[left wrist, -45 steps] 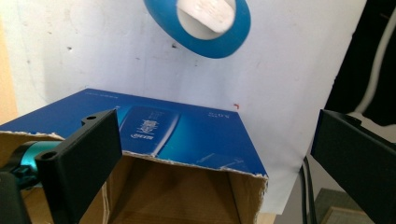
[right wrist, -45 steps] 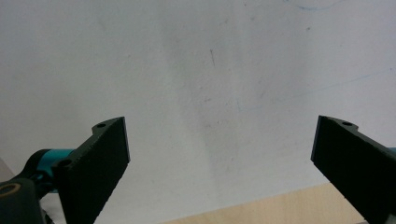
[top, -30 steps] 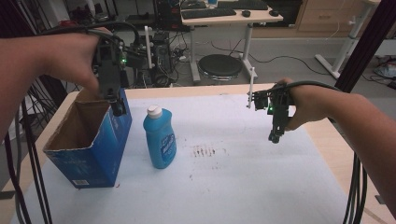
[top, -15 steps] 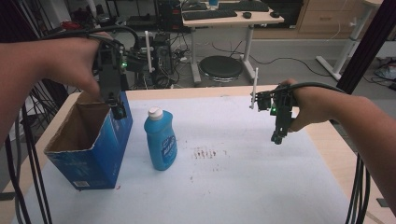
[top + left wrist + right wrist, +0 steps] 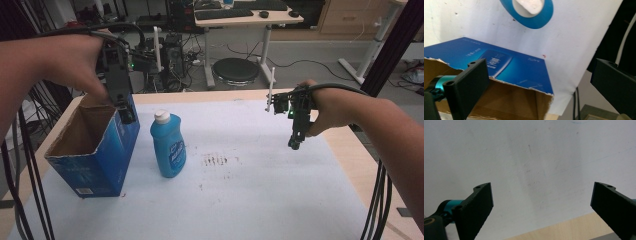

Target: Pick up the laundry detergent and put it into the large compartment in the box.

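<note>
An open-topped blue cardboard box stands at the table's left, with a blue bottle with a white cap upright just to its right. My left gripper hangs open over the box's far right corner. In the left gripper view its jaws straddle the torn top edge of the box, and the bottle's cap shows beyond. My right gripper points down over the white sheet at the right, open with nothing between its jaws, and the right gripper view looks down on bare sheet.
A white sheet covers most of the wooden table, with a dark smudge near its middle. The table's wooden edge lies close under the right gripper. Desks, a stool and cables stand beyond the far edge.
The right gripper has sunk slightly toward the sheet. The left gripper has dipped a little at the box corner. Box and bottle have not moved.
</note>
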The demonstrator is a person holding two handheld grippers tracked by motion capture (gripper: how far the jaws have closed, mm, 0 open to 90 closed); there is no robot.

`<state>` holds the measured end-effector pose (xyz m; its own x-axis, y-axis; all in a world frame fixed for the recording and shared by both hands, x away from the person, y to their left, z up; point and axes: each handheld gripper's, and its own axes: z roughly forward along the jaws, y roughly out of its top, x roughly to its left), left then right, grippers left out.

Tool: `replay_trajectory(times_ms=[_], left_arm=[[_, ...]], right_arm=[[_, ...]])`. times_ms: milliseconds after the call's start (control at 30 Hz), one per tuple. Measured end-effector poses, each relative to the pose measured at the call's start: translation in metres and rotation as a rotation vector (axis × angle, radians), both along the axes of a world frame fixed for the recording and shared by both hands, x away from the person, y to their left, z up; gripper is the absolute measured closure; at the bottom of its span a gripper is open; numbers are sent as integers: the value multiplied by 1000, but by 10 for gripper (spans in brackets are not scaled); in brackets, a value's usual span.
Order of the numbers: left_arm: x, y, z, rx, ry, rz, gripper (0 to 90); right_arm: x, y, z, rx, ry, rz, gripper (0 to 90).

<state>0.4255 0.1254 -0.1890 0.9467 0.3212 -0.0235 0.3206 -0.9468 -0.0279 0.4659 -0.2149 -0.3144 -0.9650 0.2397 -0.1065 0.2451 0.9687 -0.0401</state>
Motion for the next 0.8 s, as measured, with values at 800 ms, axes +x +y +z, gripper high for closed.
replay_trajectory(times_ms=[800], left_arm=[[-10,-18,0,-30,20,393,17]], right_arm=[[-10,2,8,-13,-34,-3,34]])
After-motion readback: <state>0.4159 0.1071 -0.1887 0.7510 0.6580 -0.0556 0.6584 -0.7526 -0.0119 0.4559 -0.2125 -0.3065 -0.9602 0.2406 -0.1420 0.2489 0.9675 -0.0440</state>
